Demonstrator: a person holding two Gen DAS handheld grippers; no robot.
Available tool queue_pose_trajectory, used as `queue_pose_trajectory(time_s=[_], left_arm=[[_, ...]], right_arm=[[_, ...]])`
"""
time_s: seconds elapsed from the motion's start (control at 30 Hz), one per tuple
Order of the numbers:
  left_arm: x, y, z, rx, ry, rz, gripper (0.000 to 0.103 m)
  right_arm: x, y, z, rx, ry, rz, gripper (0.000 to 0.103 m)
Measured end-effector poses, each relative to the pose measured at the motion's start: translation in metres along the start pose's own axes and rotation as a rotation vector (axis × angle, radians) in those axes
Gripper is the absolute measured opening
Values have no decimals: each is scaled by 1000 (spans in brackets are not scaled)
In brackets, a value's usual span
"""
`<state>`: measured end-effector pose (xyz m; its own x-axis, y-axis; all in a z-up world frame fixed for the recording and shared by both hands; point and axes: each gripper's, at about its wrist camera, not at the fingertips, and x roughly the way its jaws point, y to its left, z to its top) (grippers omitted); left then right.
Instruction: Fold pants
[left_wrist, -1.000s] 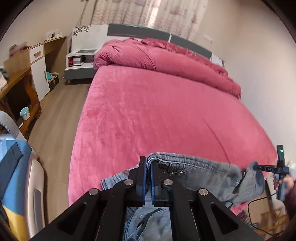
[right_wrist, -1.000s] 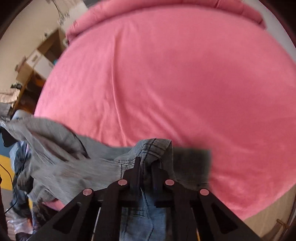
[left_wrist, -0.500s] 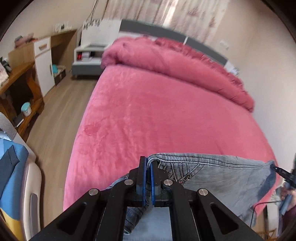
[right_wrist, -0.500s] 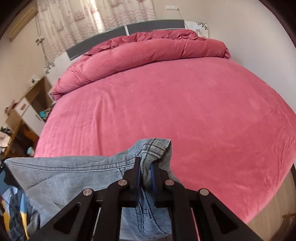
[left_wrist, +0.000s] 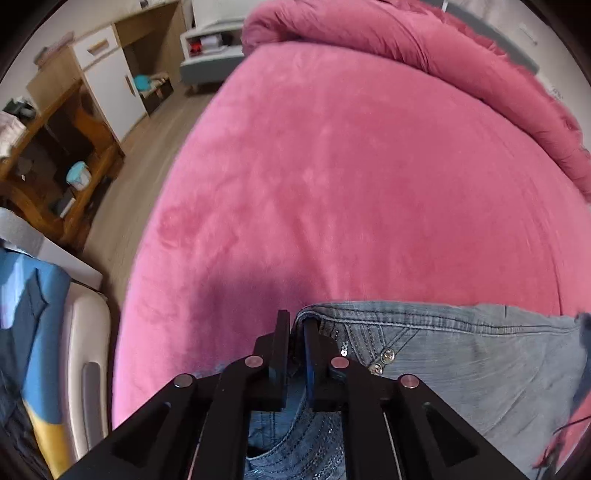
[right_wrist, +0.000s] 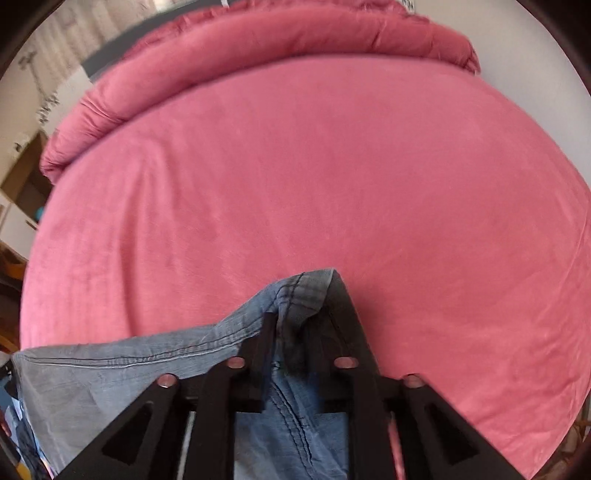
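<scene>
A pair of faded blue jeans (left_wrist: 461, 354) hangs stretched between my two grippers over the near edge of the pink bed (left_wrist: 351, 177). My left gripper (left_wrist: 297, 332) is shut on the waistband's left corner, by the studded pocket. My right gripper (right_wrist: 290, 321) is shut on the other end of the waistband, whose corner bunches up between the fingers. The jeans (right_wrist: 110, 373) run off to the left in the right wrist view. The legs hang below, out of sight.
A rolled pink duvet (left_wrist: 424, 44) lies across the head of the bed. A wooden desk (left_wrist: 55, 122) and white cabinet (left_wrist: 110, 74) stand on the left by the wood floor. A blue and yellow cloth on a white chair (left_wrist: 44, 354) is close at the left.
Both grippers have moved forward and tilted down over the bed, carrying the jeans. The waistband has pulled straighter between them. The grips have not changed.
</scene>
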<state>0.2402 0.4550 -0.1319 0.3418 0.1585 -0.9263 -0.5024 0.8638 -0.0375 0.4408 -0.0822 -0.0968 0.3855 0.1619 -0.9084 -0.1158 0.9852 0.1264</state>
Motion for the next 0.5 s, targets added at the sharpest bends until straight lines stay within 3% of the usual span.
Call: queue_pose_trajectory(time_s=[0.03, 0.1, 0.17, 0.2, 0.3, 0.4, 0.47, 0.5], left_arm=[[2, 1, -3, 1, 9, 1, 20], [-1, 7, -8, -19, 16, -22, 37], [-15, 19, -16, -44, -20, -74, 39], [-21, 22, -19, -48, -35, -91, 42], [-49, 34, -43, -57, -65, -145, 45], [-74, 35, -70, -34, -96, -106, 68], [-97, 41, -98, -32, -137, -135, 70], [-103, 44, -111, -31, -135, -154, 77]], right_arm=[[7, -2, 0, 5, 16, 3, 42], [8, -13, -4, 29, 12, 27, 50], [-11, -32, -14, 74, -47, 73, 84], [-22, -42, -21, 89, -69, 98, 89], [-57, -69, -53, 104, -114, 121, 90], [-90, -84, -94, 56, -148, 112, 99], [-113, -91, -126, 24, -163, 121, 103], [-122, -93, -142, 21, -170, 130, 103]])
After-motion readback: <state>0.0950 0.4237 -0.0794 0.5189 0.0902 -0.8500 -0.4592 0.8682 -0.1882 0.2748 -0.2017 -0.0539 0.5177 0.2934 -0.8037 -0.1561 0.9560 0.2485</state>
